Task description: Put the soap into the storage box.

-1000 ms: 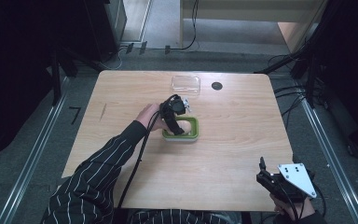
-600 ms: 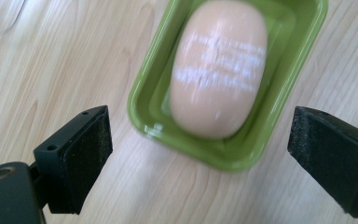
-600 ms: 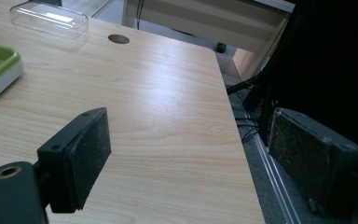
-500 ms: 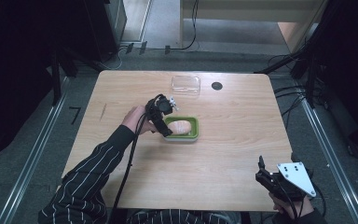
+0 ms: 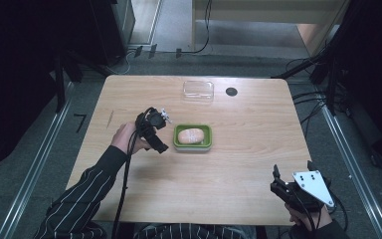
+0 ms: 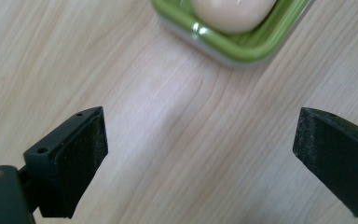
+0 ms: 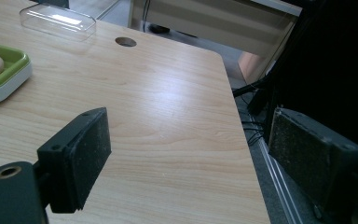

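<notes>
On a pale wooden table [image 5: 238, 164], a green soap dish [image 5: 193, 137] sits near the middle, holding a pale, rounded bar of soap [image 5: 191, 135] that lies inside its rim. Just to the dish's left, the left gripper [image 5: 160, 130] hangs above the bare wood with its jaws spread wide and nothing between them; in the left gripper view the two black pads frame only wood grain, with the dish's green edge [image 6: 242, 44] and the soap [image 6: 233, 14] just beyond them at the top. A hand [image 5: 124, 138] in a striped sleeve [image 5: 79, 199] grips the tool, its cable trailing back toward the table's near edge. At the near right corner, well apart from the dish, the right gripper [image 5: 278, 183] (topped by its grey three-cornered plate) is held at the table's edge, jaws likewise wide and empty. Its own view looks across the tabletop to the dish [image 7: 4, 74] at far left. Toward the far edge lie a clear plastic lid [image 5: 198, 90] and, beside it, a round hole [image 5: 231, 91] in the tabletop.
</notes>
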